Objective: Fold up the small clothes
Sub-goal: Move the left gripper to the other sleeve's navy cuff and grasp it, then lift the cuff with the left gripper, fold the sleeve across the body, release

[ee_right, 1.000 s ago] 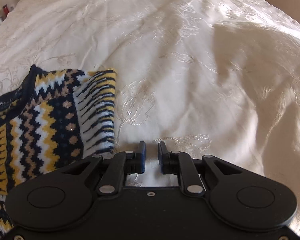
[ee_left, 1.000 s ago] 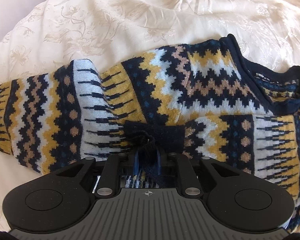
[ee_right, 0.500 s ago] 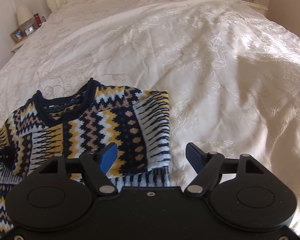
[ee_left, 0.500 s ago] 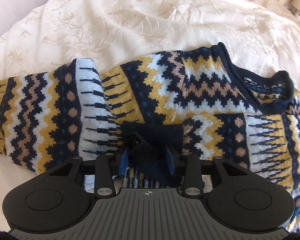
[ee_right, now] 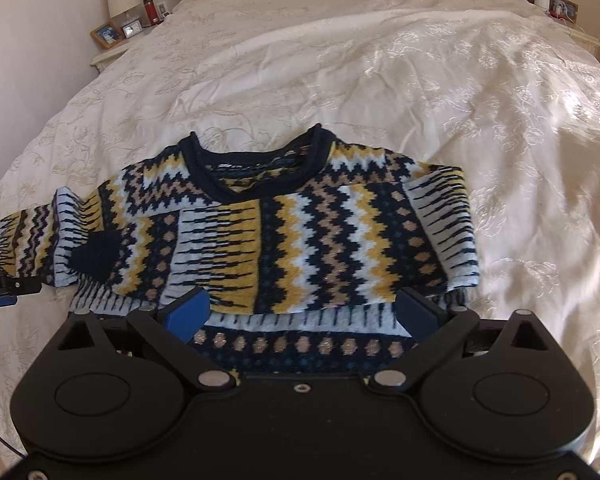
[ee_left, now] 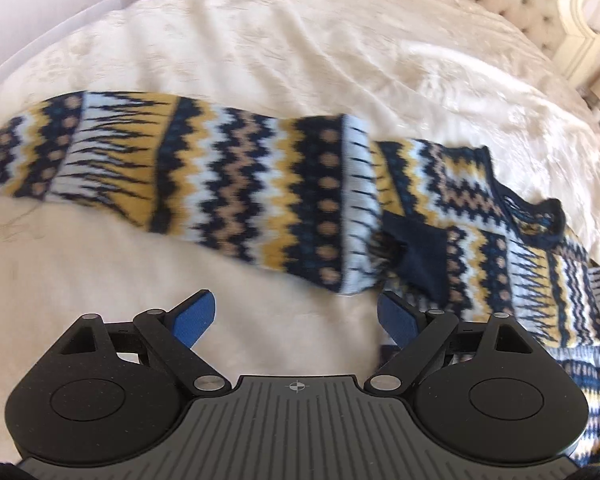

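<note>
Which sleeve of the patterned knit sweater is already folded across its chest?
The sleeve at image right, lying across the chest; the other sleeve sticks out sideways.

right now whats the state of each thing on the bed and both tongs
navy, yellow and white zigzag knit sweater: flat on the bed, front up, one sleeve folded across the chest
its other sleeve: stretched out, unfolded
left tongs: open, empty
right tongs: open, empty
cream embroidered bedspread: rumpled

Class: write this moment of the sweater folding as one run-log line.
stage: sleeves folded in | left gripper: open, empty | right gripper: open, over hem | sweater: flat on bedspread | next: probably fold body
</note>
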